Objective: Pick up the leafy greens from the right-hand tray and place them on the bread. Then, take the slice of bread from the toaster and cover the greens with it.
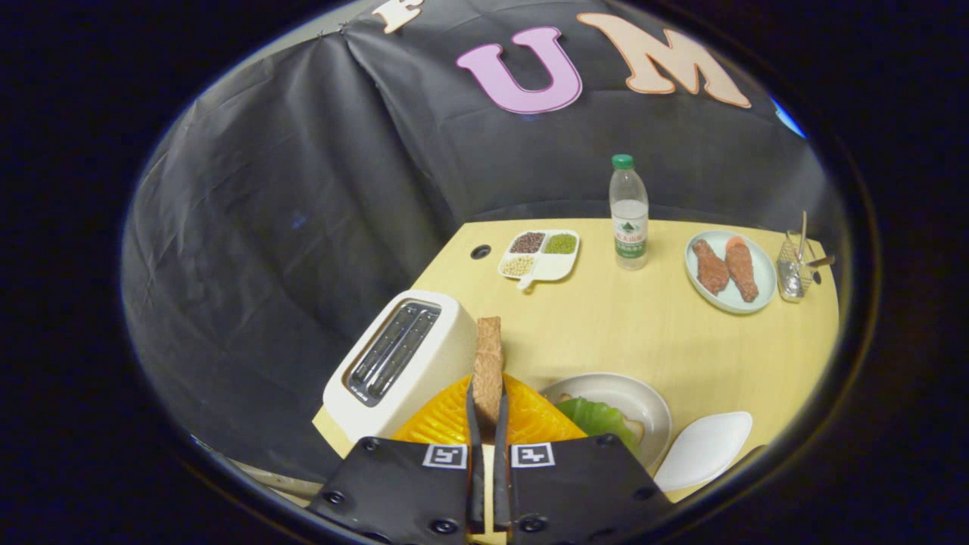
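Bread slice [488, 363] stands on edge between the gripper [488, 412] fingers, which are nearly closed and pinch it from both sides. White toaster [401, 363] sits at ten o'clock of the fingers. At two o'clock, leafy greens [596, 418] lie on bread on a round plate [643, 401]. Beyond, a water bottle [628, 216] stands at one o'clock on the wooden table [643, 325].

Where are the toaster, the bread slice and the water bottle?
toaster [401, 363], gripper view, its slotted top.
bread slice [488, 363], gripper view, its upper edge above the shut jaws.
water bottle [629, 216], gripper view, its clear body.
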